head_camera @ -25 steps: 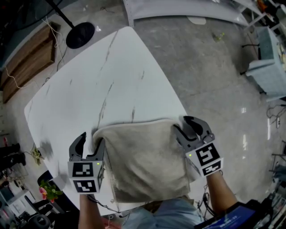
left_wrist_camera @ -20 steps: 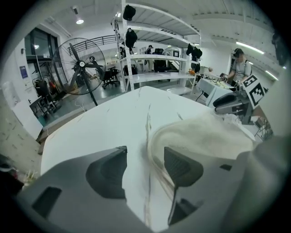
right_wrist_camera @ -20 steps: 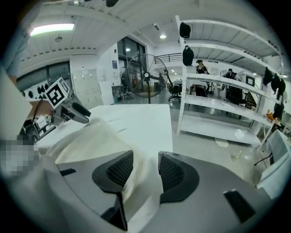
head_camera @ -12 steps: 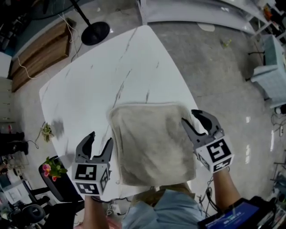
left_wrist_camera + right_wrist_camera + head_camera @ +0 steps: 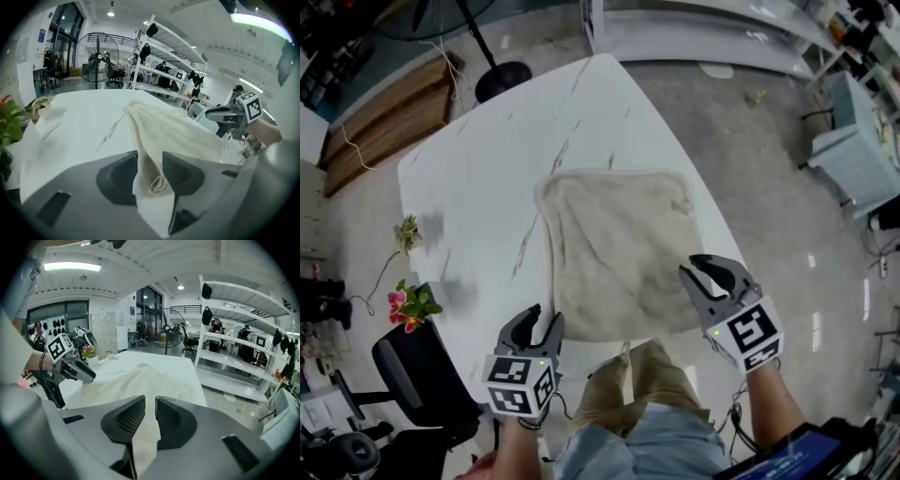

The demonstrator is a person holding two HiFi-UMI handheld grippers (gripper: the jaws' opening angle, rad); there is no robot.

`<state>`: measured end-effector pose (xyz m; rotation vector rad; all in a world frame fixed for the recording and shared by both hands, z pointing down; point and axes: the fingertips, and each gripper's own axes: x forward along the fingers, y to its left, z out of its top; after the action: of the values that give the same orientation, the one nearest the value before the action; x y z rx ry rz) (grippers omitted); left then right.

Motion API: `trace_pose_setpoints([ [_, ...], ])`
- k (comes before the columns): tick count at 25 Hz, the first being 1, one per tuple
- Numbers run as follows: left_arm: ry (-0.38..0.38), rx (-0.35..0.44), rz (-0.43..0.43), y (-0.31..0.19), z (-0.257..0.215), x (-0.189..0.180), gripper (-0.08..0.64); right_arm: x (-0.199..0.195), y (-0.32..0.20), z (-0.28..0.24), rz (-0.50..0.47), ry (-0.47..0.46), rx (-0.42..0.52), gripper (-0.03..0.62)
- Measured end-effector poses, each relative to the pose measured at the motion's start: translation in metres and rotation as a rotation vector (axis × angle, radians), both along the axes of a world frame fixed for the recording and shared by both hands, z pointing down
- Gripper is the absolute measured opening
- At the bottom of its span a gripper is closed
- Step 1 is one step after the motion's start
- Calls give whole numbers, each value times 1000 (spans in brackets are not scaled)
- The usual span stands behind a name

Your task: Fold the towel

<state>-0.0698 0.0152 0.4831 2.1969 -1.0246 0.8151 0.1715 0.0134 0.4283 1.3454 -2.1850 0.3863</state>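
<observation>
A beige towel (image 5: 619,253) lies spread on the white marble table (image 5: 487,178), its near edge at the table's near edge. My left gripper (image 5: 540,321) is at the towel's near left corner. In the left gripper view its jaws have just been closing and now pinch a bunched corner of the towel (image 5: 157,136) between the pads (image 5: 180,171). My right gripper (image 5: 710,275) is at the near right corner. Its jaws have also just been closing, and a thin fold of the towel (image 5: 140,380) sits in the narrow gap between them.
A black chair (image 5: 422,375) and pink flowers (image 5: 408,305) stand left of the table's near corner. A fan's base (image 5: 503,80) and wooden boards (image 5: 389,122) lie beyond the far left edge. White shelving (image 5: 243,348) stands to the right over grey floor.
Both grippers have drawn back along the towel's sides from its far corners to its near corners. Their jaws stood open half a second ago and now close on the cloth.
</observation>
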Motion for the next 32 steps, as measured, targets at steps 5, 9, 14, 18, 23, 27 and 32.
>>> trace_pose_setpoints([
  [5,-55,49,-36,-2,19,3,167,-20,52,22,-27,16,-51,80],
  [9,-210,57,-21,-8,37,0,167,-26,75,37,-28,1,-79,80],
  [14,-339,74,-8,3,35,-16,167,-28,95,46,-59,1,-85,80],
  [18,-400,90,-19,15,35,-33,167,-27,108,46,-69,0,-77,81],
  [23,-364,105,-60,30,32,-45,167,-19,123,40,-81,0,-57,86],
  [27,-258,148,-92,37,16,-49,180,-13,129,30,-111,-10,-20,114],
  [32,-156,207,-102,52,-3,-47,201,-11,139,22,-208,51,26,166],
])
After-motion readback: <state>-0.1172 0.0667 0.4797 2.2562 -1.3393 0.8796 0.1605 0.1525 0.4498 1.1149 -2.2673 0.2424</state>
